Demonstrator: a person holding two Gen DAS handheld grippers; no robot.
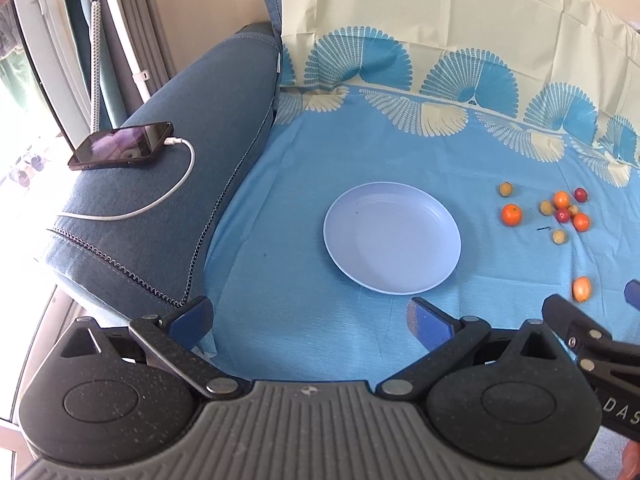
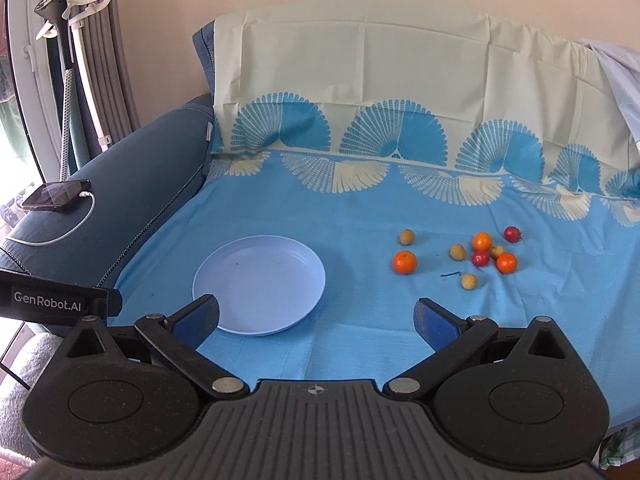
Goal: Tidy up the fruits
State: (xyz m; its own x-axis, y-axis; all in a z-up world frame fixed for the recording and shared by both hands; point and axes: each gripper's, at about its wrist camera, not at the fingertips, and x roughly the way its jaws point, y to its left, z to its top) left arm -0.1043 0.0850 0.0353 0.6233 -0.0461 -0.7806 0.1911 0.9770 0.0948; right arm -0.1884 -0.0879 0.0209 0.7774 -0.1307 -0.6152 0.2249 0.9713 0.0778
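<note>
An empty pale blue plate (image 1: pixel 392 236) (image 2: pixel 259 285) lies on the blue sheet. To its right lie several small fruits: orange tangerines (image 2: pixel 404 261) (image 1: pixel 511 214), red plums (image 2: pixel 512 234) and yellowish longans (image 2: pixel 407 236). One orange fruit (image 1: pixel 581 289) lies apart, nearer, seen only in the left wrist view. My left gripper (image 1: pixel 310 320) is open and empty, just short of the plate. My right gripper (image 2: pixel 316 318) is open and empty, near the plate's right front; its fingers (image 1: pixel 560 308) show at the left view's right edge.
A blue sofa armrest (image 1: pixel 160 200) stands left of the plate, with a black phone (image 1: pixel 122 146) and white charging cable (image 1: pixel 160 196) on it. The patterned sheet rises over the backrest (image 2: pixel 400 80) behind. A garment steamer (image 2: pixel 60 40) and curtains stand at far left.
</note>
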